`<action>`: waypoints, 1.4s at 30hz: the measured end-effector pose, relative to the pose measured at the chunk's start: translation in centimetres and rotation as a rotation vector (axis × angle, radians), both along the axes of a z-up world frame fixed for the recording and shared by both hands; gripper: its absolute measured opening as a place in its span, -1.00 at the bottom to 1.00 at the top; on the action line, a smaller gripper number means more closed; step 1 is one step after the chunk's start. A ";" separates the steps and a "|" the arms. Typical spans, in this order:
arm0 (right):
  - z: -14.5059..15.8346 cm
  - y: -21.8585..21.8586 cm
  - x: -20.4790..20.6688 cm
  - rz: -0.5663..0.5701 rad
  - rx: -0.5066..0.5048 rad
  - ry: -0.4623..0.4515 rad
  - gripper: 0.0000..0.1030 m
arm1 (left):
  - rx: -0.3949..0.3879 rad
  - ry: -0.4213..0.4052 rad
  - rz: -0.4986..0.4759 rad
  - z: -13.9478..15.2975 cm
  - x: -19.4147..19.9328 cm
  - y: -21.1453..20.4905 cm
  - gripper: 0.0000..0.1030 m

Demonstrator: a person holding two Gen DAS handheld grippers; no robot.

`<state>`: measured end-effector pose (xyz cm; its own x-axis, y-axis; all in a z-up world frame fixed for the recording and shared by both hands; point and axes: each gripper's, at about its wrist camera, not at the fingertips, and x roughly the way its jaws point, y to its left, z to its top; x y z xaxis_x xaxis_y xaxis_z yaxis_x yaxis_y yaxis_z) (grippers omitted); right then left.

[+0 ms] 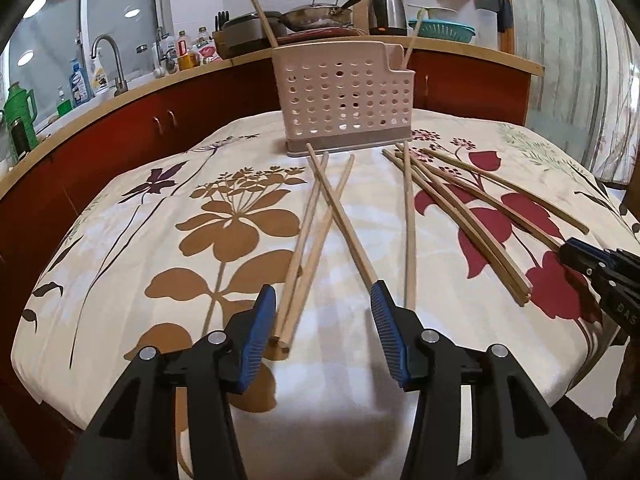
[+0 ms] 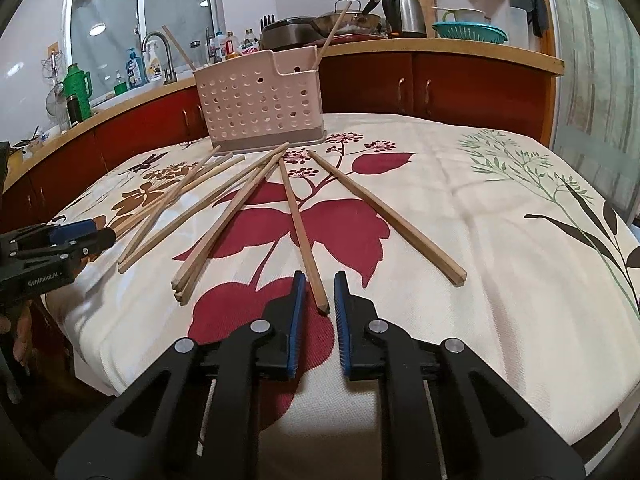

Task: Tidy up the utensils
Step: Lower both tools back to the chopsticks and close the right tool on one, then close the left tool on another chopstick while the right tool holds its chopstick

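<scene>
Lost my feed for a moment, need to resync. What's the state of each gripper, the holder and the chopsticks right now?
Left gripper: open wide, empty, above the light chopsticks.
Right gripper: open, narrow gap, a dark chopstick end between its fingers, not clamped.
Holder: upright on the table, two chopsticks standing in it, one at each end.
Light chopsticks: loose on the cloth, crossed.
Dark chopsticks: loose on the cloth, fanned out.

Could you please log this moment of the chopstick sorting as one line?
left gripper: open, over light chopsticks | right gripper: open, fingers around dark chopstick end | holder: two chopsticks inside
</scene>
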<state>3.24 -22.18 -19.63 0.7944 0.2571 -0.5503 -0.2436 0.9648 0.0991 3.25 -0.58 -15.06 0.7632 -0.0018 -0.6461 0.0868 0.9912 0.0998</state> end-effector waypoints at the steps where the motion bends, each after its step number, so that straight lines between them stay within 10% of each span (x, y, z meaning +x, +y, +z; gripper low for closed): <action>1: 0.0 0.1 0.0 0.002 -0.008 -0.003 -0.81 | 0.002 0.000 -0.002 0.0 0.0 -0.1 -0.04; 36: 0.0 0.2 -0.7 0.015 -0.033 -0.021 -0.83 | -0.055 0.052 0.016 -1.3 1.5 -1.3 -0.18; 42: 0.0 0.2 -0.7 0.015 -0.031 -0.021 -0.83 | -0.030 0.045 0.016 -1.4 1.2 -1.1 -0.48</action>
